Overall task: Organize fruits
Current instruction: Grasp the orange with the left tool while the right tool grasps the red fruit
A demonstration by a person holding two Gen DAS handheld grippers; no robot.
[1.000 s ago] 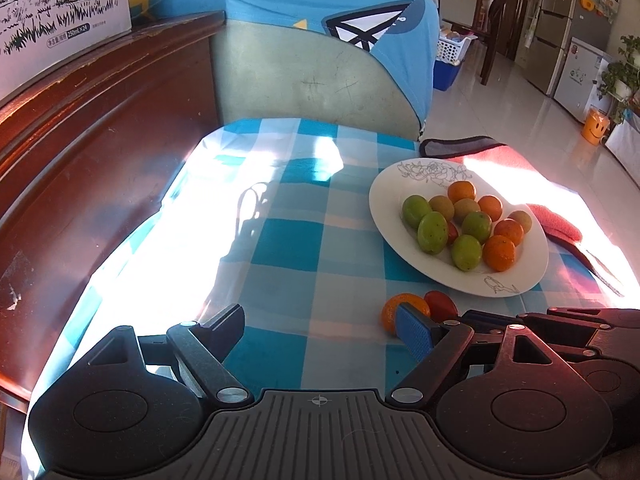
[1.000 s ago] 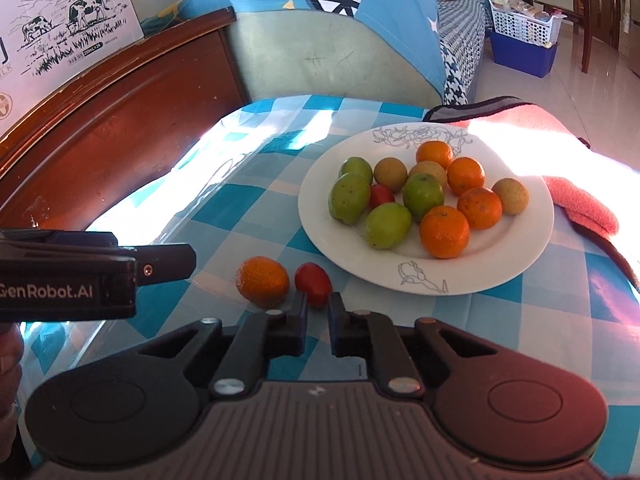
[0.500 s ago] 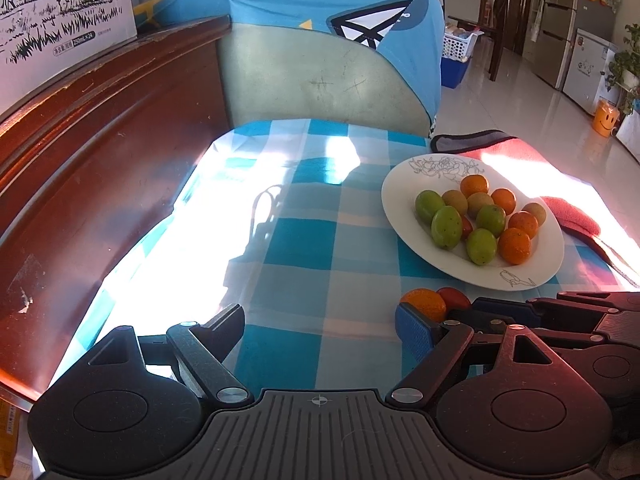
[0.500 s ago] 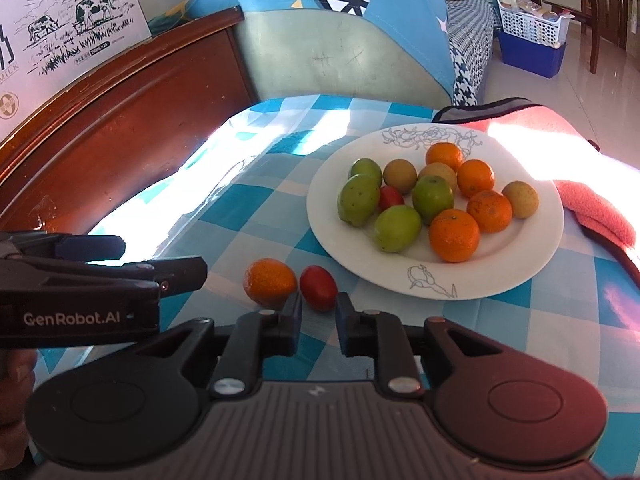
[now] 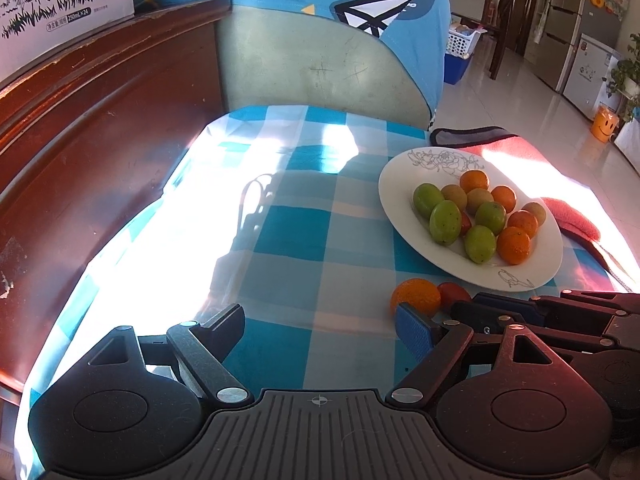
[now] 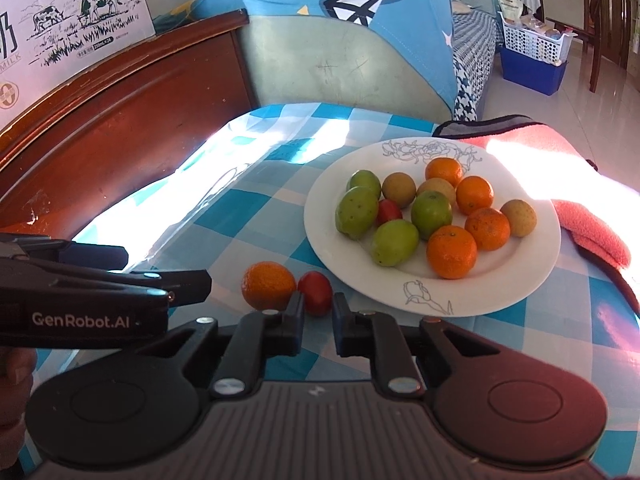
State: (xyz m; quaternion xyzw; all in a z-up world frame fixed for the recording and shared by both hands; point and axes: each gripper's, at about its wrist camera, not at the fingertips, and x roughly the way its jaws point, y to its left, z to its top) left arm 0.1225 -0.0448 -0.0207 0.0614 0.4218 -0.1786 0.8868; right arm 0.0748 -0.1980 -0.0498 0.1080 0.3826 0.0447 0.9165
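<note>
A white plate (image 6: 500,300) on the blue checked cloth (image 5: 288,240) holds several oranges, green fruits, brownish fruits and one red tomato. A loose orange (image 6: 268,285) and a small red tomato (image 6: 316,290) lie side by side on the cloth, just in front of the plate. My right gripper (image 6: 318,306) has its narrow tips pinched on the near sides of that tomato. My left gripper (image 5: 320,320) hovers open over bare cloth with nothing between its fingers. Its right fingertip sits just short of the loose orange (image 5: 416,296). The two grippers are side by side.
A dark wooden backrest (image 5: 100,140) runs along the left edge of the cloth. A cushion with a blue cover (image 5: 320,60) stands at the far end. A red towel (image 6: 592,232) lies to the right of the plate. A printed milk carton (image 6: 60,40) sits above the backrest.
The right gripper's tips stand a little wider apart than a second ago, with the tomato's near side between them. The fruits and the left gripper have kept their places.
</note>
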